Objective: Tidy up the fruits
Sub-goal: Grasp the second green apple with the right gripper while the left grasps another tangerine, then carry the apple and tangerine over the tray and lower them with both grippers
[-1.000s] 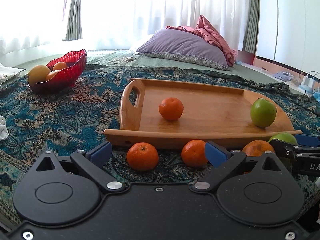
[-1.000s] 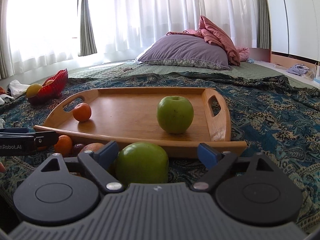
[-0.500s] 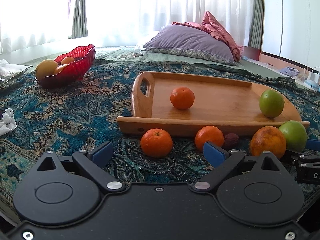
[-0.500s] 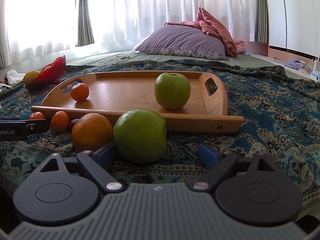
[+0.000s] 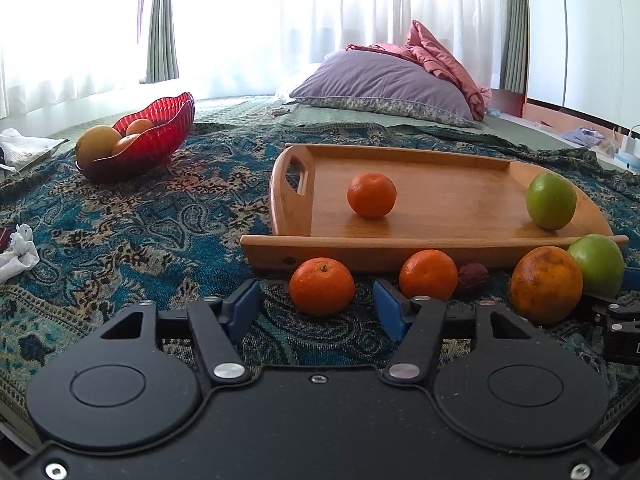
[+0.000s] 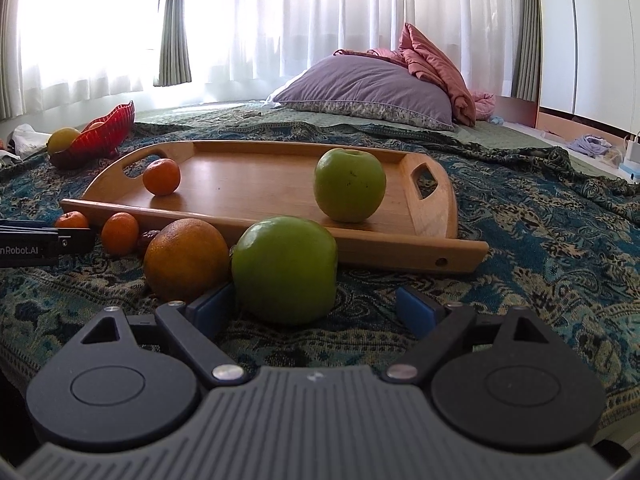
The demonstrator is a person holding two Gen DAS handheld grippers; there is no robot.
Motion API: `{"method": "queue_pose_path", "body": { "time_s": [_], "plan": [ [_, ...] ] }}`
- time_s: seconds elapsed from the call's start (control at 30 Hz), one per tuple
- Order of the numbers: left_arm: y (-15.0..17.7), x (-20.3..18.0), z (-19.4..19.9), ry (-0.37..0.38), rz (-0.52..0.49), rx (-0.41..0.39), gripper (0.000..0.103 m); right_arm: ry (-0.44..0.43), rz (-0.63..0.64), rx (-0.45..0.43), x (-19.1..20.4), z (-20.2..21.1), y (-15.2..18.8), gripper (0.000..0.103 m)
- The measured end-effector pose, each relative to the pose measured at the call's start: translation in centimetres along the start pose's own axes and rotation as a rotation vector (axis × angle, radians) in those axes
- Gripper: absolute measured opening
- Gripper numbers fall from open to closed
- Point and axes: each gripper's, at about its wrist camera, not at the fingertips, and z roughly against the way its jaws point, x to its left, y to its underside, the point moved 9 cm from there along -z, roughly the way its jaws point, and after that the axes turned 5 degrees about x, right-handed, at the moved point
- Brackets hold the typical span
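A wooden tray [image 5: 440,200] [image 6: 256,172] lies on the patterned cloth and holds a tangerine [image 5: 371,195] [image 6: 161,176] and a green apple [image 5: 551,200] [image 6: 349,185]. In front of it lie two tangerines [image 5: 322,286] [image 5: 428,275], a large orange [image 5: 546,284] [image 6: 186,259] and a second green apple [image 5: 597,265] [image 6: 285,269]. My left gripper [image 5: 316,308] is open just short of the nearest tangerine. My right gripper [image 6: 316,310] is open, with the near apple just ahead between its blue pads.
A red bowl [image 5: 152,140] [image 6: 108,128] with oranges stands at the far left. A small dark fruit [image 5: 473,276] lies by the tray's front edge. A purple pillow [image 5: 384,84] lies behind. Crumpled white paper [image 5: 18,252] lies at the left.
Both grippers have drawn back and risen from the tray. The fruits in front now lie further ahead of the fingers. Nothing was picked up.
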Motion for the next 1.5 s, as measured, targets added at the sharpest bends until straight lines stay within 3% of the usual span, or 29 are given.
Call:
{"method": "queue_pose_path", "body": {
  "time_s": [0.27, 0.6, 1.1, 1.23, 1.5],
  "plan": [
    [-0.3, -0.6, 0.0, 0.021, -0.023, -0.014, 0.046, -0.014, 0.021, -0.016, 0.6, 0.4, -0.2, 0.081],
    [-0.6, -0.6, -0.5, 0.021, -0.011, -0.013, 0.036, -0.029, 0.025, -0.015, 0.8, 0.2, -0.6, 0.074],
    [-0.3, -0.3, -1.0, 0.017, 0.004, 0.003, 0.033, -0.044, 0.010, -0.008, 1.1, -0.5, -0.8, 0.067],
    [-0.4, -0.1, -0.8, 0.023, 0.024, -0.004, 0.032, -0.044, 0.012, -0.014, 1.1, -0.2, -0.8, 0.057],
    [-1.8, -0.2, 0.3, 0.011, 0.010, -0.030, 0.032, -0.053, -0.017, -0.024, 0.8, 0.4, -0.9, 0.056]
  ]
}}
